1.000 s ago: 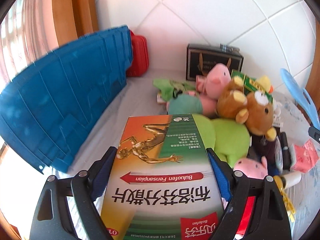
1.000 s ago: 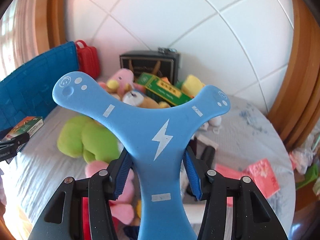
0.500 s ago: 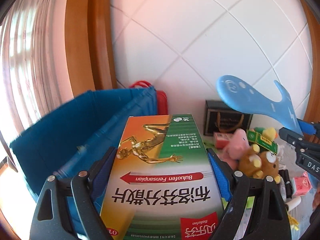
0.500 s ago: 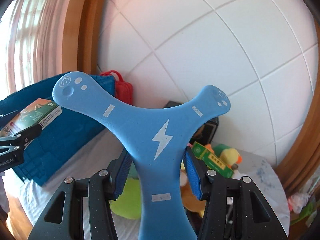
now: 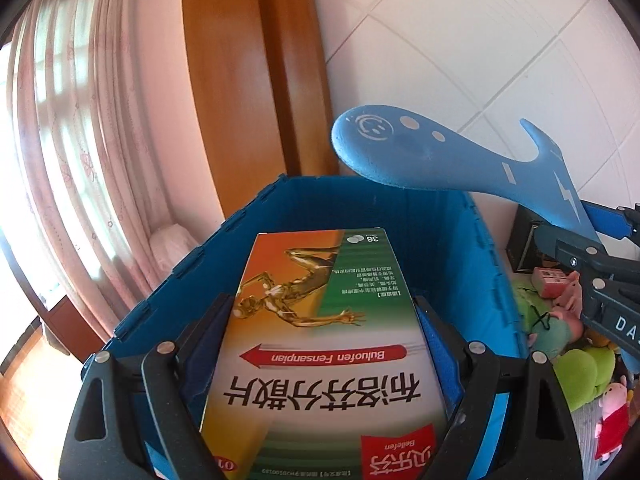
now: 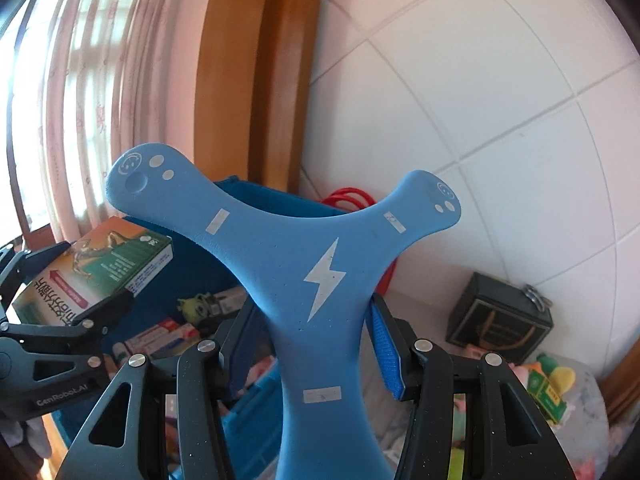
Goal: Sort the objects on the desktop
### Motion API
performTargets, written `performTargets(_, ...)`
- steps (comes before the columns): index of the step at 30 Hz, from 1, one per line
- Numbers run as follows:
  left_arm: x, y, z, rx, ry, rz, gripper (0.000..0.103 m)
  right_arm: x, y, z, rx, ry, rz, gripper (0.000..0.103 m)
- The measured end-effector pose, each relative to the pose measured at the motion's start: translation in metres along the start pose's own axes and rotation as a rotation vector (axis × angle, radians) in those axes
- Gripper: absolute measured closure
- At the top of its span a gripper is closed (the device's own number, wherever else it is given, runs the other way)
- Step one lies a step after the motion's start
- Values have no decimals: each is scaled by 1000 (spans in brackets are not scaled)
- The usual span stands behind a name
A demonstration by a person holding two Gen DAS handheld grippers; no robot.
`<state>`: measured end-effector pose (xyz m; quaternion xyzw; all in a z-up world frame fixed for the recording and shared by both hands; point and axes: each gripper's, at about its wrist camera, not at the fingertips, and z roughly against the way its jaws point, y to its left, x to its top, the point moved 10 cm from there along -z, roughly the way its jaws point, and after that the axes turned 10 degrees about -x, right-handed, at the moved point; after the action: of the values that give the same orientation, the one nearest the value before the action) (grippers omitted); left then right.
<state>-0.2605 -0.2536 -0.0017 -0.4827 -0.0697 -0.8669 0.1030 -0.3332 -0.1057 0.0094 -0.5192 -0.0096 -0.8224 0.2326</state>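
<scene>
Both my hands have swung off the toy pile since a second ago, so drop-off looks close. Lower left of the right view, my left gripper (image 5: 324,320) is clamped wide on the medicine box (image 5: 320,328), now over the open blue bin (image 5: 476,248). Centre frame, my right gripper (image 6: 312,344) pinches the blue boomerang (image 6: 296,264) by its stem, just beside the bin.

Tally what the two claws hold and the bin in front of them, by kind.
Medicine box: 1, in the left claw
Boomerang: 1, in the right claw
Blue bin: 1
Total: 3
</scene>
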Motion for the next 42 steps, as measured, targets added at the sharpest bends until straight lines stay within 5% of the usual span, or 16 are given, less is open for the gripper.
performTargets(6,-9,54,-22,2,42,67,16,20,85,-35,31,43,90,52)
performTargets(13,-11,69,-36,-25,59,85,15,22,114,-68,24,102,114,51)
performTargets(15,-12,71,-38,-25,64,88,15,23,115,-77,18,111,99,49)
performTargets(17,-13,75,-39,-29,63,99,15,20,112,-74,11,113,88,36)
performTargets(19,-14,77,-39,-38,65,107,15,19,106,-66,1,104,82,10)
performTargets(23,-14,76,-34,-40,53,105,15,20,103,-61,-12,96,70,2)
performTargets(32,-19,71,10,2,-24,105,15,5,83,-14,-31,77,65,0)
performTargets(36,-26,59,25,-58,-22,121,13,-9,70,8,-42,80,45,0)
performTargets(42,-40,54,30,-46,9,119,13,-31,53,36,-39,96,-9,0)
